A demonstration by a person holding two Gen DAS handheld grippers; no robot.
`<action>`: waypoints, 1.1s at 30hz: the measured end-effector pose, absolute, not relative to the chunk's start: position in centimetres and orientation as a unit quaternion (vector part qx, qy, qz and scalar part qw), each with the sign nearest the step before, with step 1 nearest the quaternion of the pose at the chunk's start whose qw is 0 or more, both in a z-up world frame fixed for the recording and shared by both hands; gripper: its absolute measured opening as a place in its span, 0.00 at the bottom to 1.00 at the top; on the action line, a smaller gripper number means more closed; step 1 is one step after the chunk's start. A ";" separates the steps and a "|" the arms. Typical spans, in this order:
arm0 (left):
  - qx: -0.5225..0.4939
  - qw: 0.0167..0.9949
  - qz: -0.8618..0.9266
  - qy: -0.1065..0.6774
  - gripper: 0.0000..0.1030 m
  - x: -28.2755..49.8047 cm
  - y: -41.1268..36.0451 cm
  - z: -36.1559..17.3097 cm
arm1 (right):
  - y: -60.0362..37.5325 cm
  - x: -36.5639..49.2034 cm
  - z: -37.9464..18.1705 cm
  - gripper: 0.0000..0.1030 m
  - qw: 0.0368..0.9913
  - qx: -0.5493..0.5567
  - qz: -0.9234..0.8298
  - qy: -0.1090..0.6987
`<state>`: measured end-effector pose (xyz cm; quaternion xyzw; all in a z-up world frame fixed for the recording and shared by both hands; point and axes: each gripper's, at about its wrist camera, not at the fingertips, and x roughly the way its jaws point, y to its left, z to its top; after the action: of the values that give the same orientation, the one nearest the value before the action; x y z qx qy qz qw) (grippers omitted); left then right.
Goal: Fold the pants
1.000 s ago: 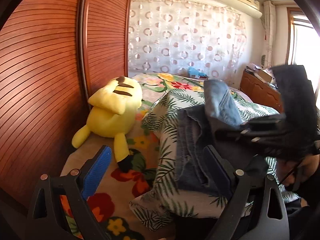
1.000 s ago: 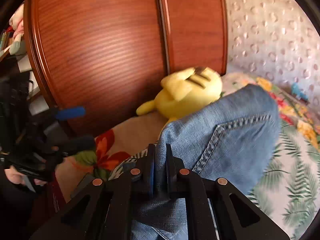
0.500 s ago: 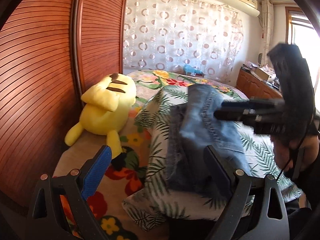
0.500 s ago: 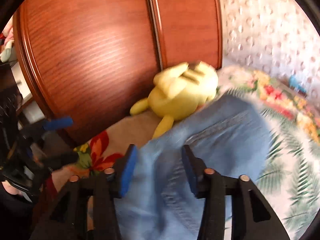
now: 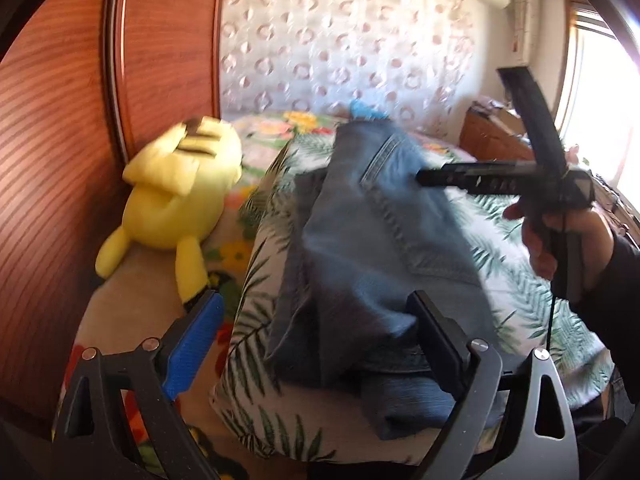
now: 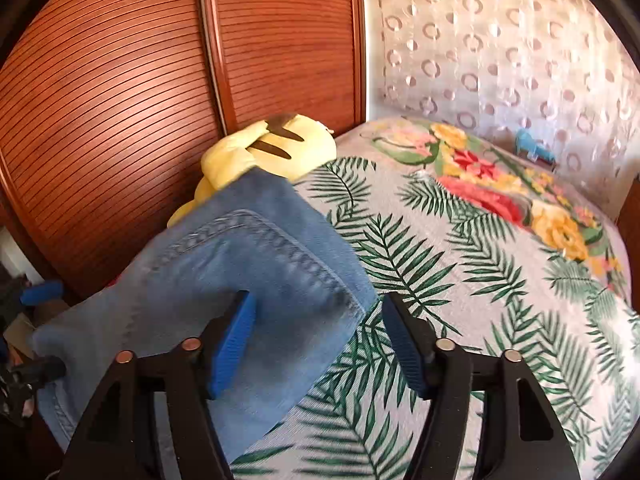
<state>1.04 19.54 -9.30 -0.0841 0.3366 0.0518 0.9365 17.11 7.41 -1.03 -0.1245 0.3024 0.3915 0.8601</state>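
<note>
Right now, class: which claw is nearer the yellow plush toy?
Left. The left claw sits just below the yellow plush toy's foot; the right claw is beyond the folded jeans.

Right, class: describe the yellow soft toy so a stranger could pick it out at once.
Find the slatted wooden wardrobe doors beside the bed. At their foot, left of the folded jeans, lies the plush toy: the only bright yellow thing, with dark brown stripes.

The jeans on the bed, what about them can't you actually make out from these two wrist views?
- Left wrist view: the jeans are motion-blurred, so the fold edges are unclear; the left gripper frame covers their near end.
- Right wrist view: the right gripper, whose fingers have just been opening, hides the denim's near edge; the frame's left edge cuts off the rest.
- Both views: the layers underneath are hidden by the top layer.
</note>
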 end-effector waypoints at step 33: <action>-0.099 0.956 0.014 0.277 0.16 7.5 21.6 -5.1 | 11.8 29.6 1.0 0.28 0.817 -0.054 0.482 0.312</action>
<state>7.52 21.62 -5.14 -0.0994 0.2768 0.0142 0.9557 29.61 11.84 1.05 -0.0543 0.3123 0.4820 0.8168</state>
